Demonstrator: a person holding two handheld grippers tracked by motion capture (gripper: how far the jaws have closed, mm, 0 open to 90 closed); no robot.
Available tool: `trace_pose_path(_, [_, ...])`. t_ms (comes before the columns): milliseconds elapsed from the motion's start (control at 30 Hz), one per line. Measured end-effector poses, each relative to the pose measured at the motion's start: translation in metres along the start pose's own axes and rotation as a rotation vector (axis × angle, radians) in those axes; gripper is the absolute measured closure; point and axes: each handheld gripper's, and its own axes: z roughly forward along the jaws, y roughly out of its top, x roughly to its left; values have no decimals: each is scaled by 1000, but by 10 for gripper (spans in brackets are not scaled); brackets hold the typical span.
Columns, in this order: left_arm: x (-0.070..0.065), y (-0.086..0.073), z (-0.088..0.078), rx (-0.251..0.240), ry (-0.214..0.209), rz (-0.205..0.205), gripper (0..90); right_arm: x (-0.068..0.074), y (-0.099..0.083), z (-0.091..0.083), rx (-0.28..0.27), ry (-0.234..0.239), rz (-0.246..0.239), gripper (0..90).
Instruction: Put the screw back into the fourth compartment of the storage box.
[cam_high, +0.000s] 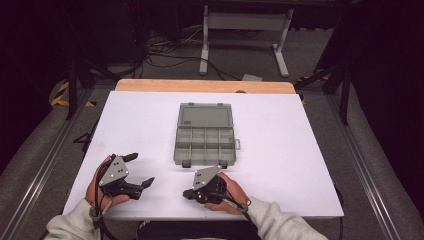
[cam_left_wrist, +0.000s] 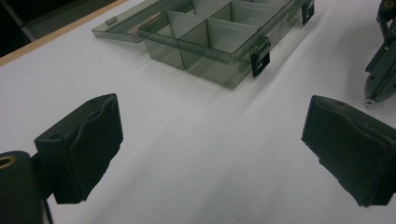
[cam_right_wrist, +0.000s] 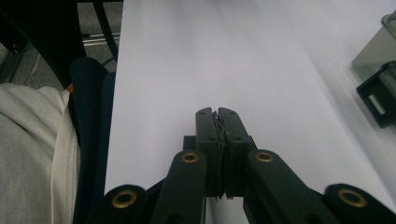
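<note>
Resting both tools on the white worktop, near the open organizer box.
Your left hand-held gripper stands wide open over bare worktop; your right hand-held gripper has its jaws pressed together on nothing, just near-side of the box's front latches. The box lies mid-worktop, lid flat toward the far side.

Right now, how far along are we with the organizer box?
Done: the organizer box lies with its lid folded flat open, compartments bare. In hand: nothing; the left gripper is open, the right gripper shut on nothing. Left: any handling of the box, likely closing it.
</note>
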Motion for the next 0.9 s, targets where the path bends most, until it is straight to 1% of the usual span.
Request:
trace_pose_path(200, [0,0,0,-1,1,1,56,-5,3,-13,-29,-40,-1,888])
trace_pose_path(300, [0,0,0,0,0,0,56,-9,4,-24,-52,-68,5,888])
trace_pose_path(333, [0,0,0,-1,0,1,57,-11,5,-28,-62,-85,9,888])
trace_pose_path(367, [0,0,0,-1,0,1,56,-11,5,-28,-62,-85,9,888])
trace_pose_path(467, [0,0,0,0,0,1,56,-18,6,-42,-92,-123,15,888])
trace_pose_path(533, [0,0,0,0,-1,0,56,-25,6,-53,-115,-156,24,888])
trace_pose_path(600, [0,0,0,0,-2,0,56,-34,6,-66,-142,-201,40,888])
trace_pose_path(633, [0,0,1,0,-2,1,56,-34,6,-66,-142,-201,40,888])
trace_pose_path(667, [0,0,0,2,-3,1,56,-42,4,-75,-157,-238,58,888])
trace_pose_path(700, [0,0,0,3,-2,1,56,-47,3,-80,-168,-253,71,888])
trace_pose_path(733, [0,0,0,3,-2,1,56,-47,3,-80,-168,-253,71,888])
trace_pose_path(767, [0,0,1,3,-2,0,56,-52,2,-85,-177,-277,82,888])
trace_pose_path(800, [0,0,1,4,-2,1,57,-55,1,-88,-183,-289,88,888])
trace_pose_path(833, [0,0,1,5,-2,1,56,-62,-2,-94,-191,-316,105,888])
trace_pose_path(900, [0,0,1,4,-4,4,56,-69,-5,-101,-204,-349,124,888])
